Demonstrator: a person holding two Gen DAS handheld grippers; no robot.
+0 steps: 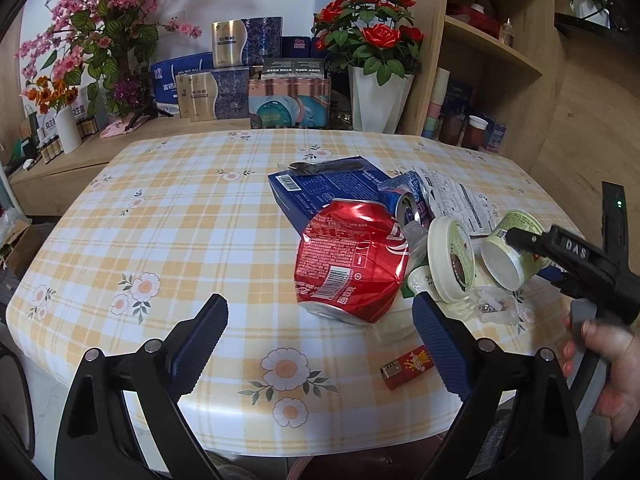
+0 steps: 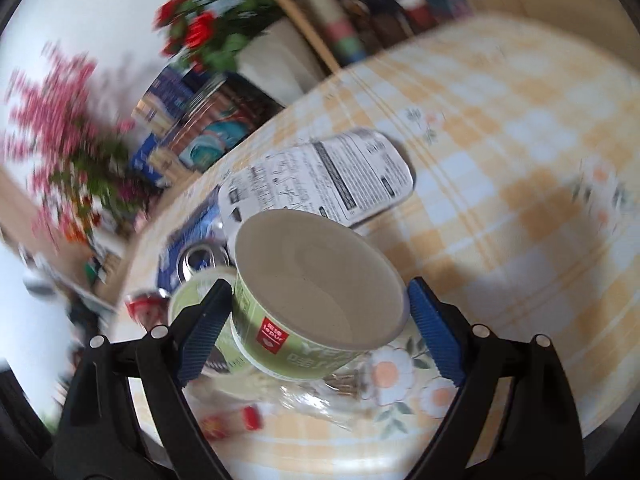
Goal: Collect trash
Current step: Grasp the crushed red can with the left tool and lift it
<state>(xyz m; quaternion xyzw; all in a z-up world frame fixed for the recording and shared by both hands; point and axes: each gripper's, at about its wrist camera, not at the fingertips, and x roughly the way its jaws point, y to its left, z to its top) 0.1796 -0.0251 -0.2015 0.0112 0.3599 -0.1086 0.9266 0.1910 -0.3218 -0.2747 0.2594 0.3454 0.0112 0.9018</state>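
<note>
Between my right gripper's (image 2: 316,328) two blue pads sits the green paper cup (image 2: 316,300), tipped on its side with its white bottom disc facing the wrist camera and its axis running roughly along the line of the fingers. My left-hand pad (image 2: 204,332) seems to touch the cup's green wall, while the other pad stands just beside the rim with a sliver of gap, so I judge these jaws wide and not yet pressing: released, with the cup framed but not held. From the left wrist view the same cup (image 1: 514,250) lies at the right edge of the trash heap on the checked tablecloth (image 1: 180,216), just beside its round lid (image 1: 450,264), which leans between it and the crushed red can (image 1: 352,264). A clear plastic wrapper (image 1: 494,306) lies under and in front of the cup, and a red lighter (image 1: 408,366) sits apart, nearer the table's front edge. My left gripper (image 1: 320,340) hovers spread and empty over the cloth, short of the can. The right hand is plainly the nearer one, so the coming squeeze falls across the cup's width; thin paper may buckle under it.
</note>
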